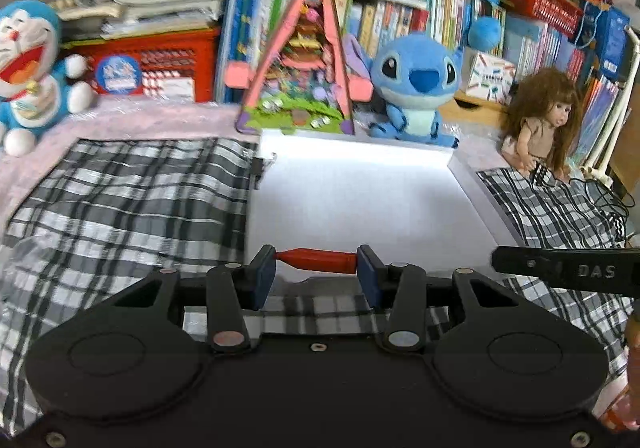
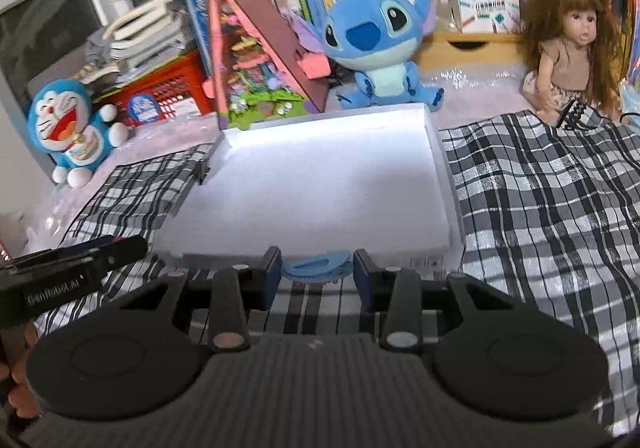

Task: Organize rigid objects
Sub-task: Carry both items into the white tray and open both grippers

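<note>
Your left gripper (image 1: 316, 266) pinches a red handle (image 1: 318, 261), a smooth rounded rod held end to end between the blue pads so it lies crosswise. Your right gripper (image 2: 317, 268) pinches a blue disc (image 2: 318, 268), flat, round and plastic-looking, clamped by its edges. Just ahead of both grippers lies a white tray (image 2: 450, 188), a shallow rectangle with low walls and a bare matte floor, probably the place meant for both things. It rests on a checked cloth (image 1: 132, 192), soft and wrinkled, covering the desk. Beyond the tray stand a blue plush toy (image 1: 416, 88) and a long-haired doll (image 2: 568, 44).
</note>
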Demonstrator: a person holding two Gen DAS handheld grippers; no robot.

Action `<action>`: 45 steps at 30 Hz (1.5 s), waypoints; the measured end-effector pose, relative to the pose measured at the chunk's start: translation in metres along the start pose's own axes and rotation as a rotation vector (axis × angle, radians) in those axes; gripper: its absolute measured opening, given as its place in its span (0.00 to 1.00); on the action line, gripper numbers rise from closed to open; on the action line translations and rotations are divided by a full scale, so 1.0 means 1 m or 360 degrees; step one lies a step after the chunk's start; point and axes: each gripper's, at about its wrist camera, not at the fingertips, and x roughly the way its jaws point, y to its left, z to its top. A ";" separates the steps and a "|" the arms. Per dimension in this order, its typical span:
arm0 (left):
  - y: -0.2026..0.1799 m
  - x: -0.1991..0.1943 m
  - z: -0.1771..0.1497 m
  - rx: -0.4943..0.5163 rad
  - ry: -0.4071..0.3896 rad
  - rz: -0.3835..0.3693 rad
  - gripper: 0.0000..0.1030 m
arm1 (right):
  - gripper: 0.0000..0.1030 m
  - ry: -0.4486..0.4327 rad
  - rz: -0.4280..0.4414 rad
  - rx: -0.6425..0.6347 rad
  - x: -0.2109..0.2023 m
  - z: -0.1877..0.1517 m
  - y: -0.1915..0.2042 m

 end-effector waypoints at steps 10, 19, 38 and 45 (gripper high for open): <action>-0.009 0.076 0.025 -0.0071 0.0256 0.0060 0.40 | 0.43 0.0284 -0.0096 0.0120 0.058 0.034 -0.006; -0.006 0.110 0.017 -0.0111 0.0328 0.0098 0.40 | 0.44 0.0321 -0.0205 0.0142 0.086 0.030 -0.013; -0.011 0.116 0.005 -0.0025 0.0254 0.0164 0.41 | 0.43 0.0217 -0.0312 0.0006 0.099 0.016 0.000; -0.010 0.115 0.003 -0.0040 0.0216 0.0164 0.41 | 0.48 0.0129 -0.0308 -0.0017 0.097 0.009 0.001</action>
